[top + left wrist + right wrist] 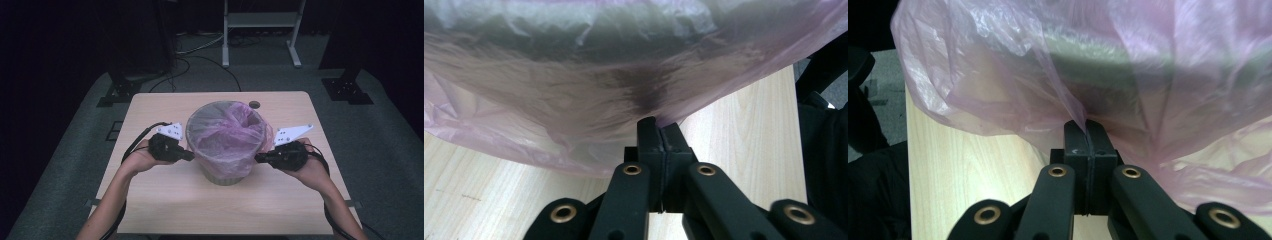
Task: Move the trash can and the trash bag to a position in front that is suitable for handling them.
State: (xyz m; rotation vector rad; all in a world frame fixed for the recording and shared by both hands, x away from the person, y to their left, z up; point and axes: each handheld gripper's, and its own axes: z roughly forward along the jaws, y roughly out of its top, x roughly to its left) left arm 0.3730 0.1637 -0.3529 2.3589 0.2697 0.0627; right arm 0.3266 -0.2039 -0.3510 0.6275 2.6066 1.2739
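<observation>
- While I look from the high view, I see a round waste bin (226,176) standing near the middle of the light wooden table (165,200), a little toward the far side.
- A thin pink plastic bag (227,135) lines the bin; its edge is folded over the rim and hangs down the outside wall.
- My left gripper (186,155) is at the left side of the bin, held in the left hand (142,159), with its tips against the hanging plastic.
- In the left gripper view the two black jaws are pressed together, and the bag (574,100) begins exactly at their tips (659,127); the film looks pinched between them, with a dark crease running up from that place.
- My right gripper (259,158) is at the opposite side of the bin, held in the right hand (310,170), also touching the bag.
- In the right gripper view the jaws are closed too (1087,129), and a fold of the pink film (1048,90) goes down into the line between them, so it is clamped there.
- Both grippers are at about the same height, just under the rim.
- A small dark round hole (254,104) is in the table top behind the bin.
- On the grey floor behind the table stand a white frame (260,30) and some black cables (200,60).
</observation>
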